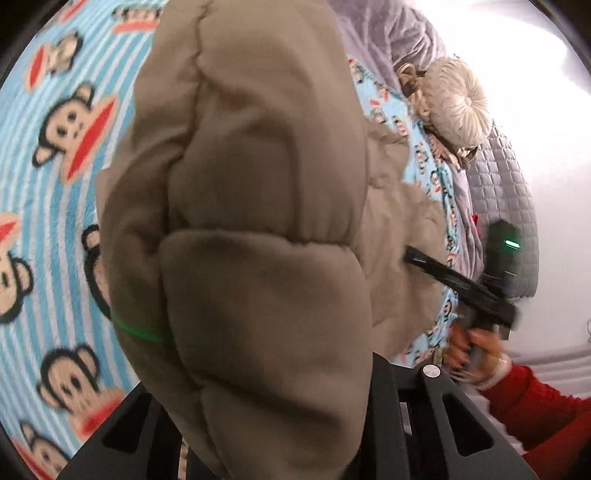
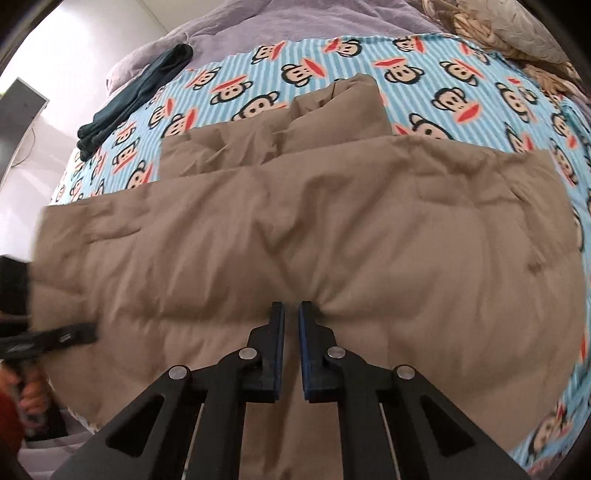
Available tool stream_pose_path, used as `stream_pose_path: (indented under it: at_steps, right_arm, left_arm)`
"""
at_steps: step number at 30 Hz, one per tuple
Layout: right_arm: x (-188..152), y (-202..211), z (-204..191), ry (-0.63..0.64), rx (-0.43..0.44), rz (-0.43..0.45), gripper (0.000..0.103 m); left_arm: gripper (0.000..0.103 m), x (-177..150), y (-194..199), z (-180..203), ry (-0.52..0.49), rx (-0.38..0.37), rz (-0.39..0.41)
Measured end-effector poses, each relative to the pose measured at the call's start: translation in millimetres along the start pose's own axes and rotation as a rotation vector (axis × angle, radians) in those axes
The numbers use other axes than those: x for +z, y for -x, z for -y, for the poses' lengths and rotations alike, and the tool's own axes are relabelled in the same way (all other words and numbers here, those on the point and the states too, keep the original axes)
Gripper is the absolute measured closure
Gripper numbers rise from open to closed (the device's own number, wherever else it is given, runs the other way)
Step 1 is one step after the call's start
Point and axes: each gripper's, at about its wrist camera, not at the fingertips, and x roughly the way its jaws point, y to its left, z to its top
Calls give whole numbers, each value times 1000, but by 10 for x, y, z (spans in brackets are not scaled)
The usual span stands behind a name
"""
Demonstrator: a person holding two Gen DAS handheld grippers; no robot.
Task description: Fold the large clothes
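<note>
The tan quilted jacket (image 2: 295,229) lay spread across the monkey-print blanket (image 2: 424,66) on the bed, its near hem towards the person, and both grippers had taken hold along that hem. The right gripper (image 2: 291,314) stood with its fingers nearly pressed together, pinching a small pucker of fabric that radiated creases from the tips. The left gripper (image 2: 83,334) reached in from the side of the right wrist view; in its own view the padded cloth draped over the fingers and hid them, so the bite could be judged only from the fabric bunched and lifted there, which suggested a firm pinch. The step appeared to be carrying the near edge over to make a fold; doing it well would call for raising both corners evenly, keeping the hem taut between them, and laying it square on the far edge so the puffy panels did not slide. The shell looked smooth, matte and slippery, stitched into soft, thick channels; the blanket looked fleecy. A dark folded garment (image 2: 136,99) lay well apart, near the lavender bedding (image 2: 295,22)
</note>
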Motion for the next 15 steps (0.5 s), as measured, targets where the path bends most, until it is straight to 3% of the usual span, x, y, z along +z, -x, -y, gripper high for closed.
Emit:
stream_pose_path:
  at_steps: [6,9,15]
  right_arm:
    - [239,-364,275,-50,103,-42,99]
    - [270,-492,431,-102,177,-74,101]
    - [281,-598,600,-155,286,-113,102]
  left_arm:
    - [77,-15,83,1030,-70,67,36]
    - [77,14,-79,1593,-119,122,32]
    - [77,65,-558,2363,-194,213,3]
